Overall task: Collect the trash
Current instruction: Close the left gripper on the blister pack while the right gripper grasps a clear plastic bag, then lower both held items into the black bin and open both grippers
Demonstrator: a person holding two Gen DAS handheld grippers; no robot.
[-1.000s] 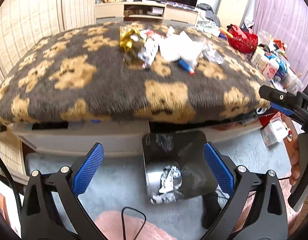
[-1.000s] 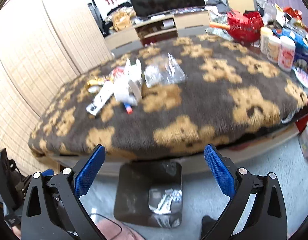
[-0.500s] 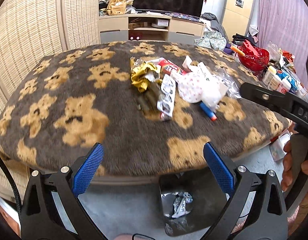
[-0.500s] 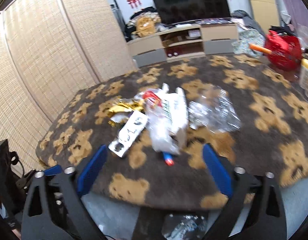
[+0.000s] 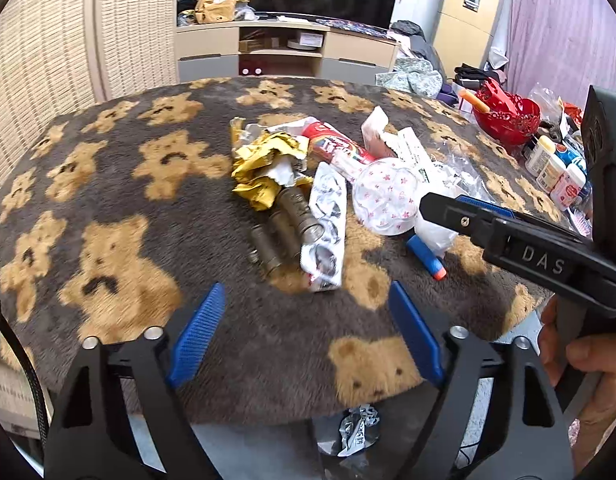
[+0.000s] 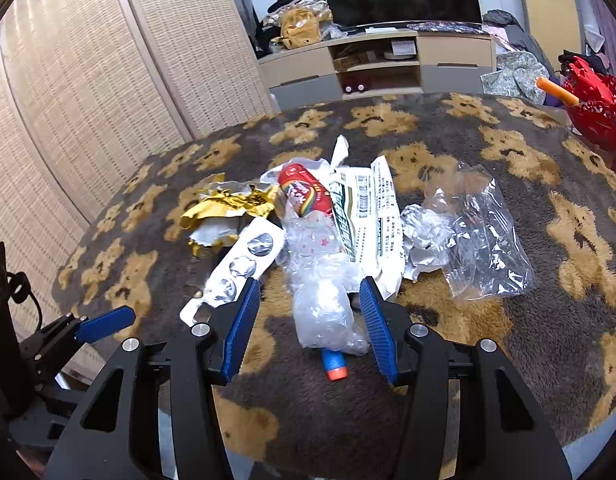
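A heap of trash lies on the bear-patterned blanket [image 5: 120, 248]: a gold foil wrapper [image 5: 264, 164], a white blister strip [image 5: 326, 232], a red snack packet [image 6: 304, 192], a clear star-print bag [image 6: 324, 280], a white printed packet [image 6: 368, 224] and crumpled clear plastic [image 6: 480, 232]. A blue and orange foam dart [image 6: 334, 364] lies under the star bag. My right gripper [image 6: 308, 324] is open, its jaws on either side of the star bag's near end. My left gripper [image 5: 304, 336] is open and empty, hovering before the blister strip.
A dark bin [image 5: 348, 440] with crumpled foil stands on the floor under the blanket's front edge. A red basket [image 5: 508, 116] and small bottles [image 5: 552, 168] crowd the right edge. A TV cabinet [image 5: 288, 48] stands behind, woven screens on the left.
Both grippers rose from the floor bin up over the blanket and moved in toward the trash heap. Their jaws stand narrower than before.
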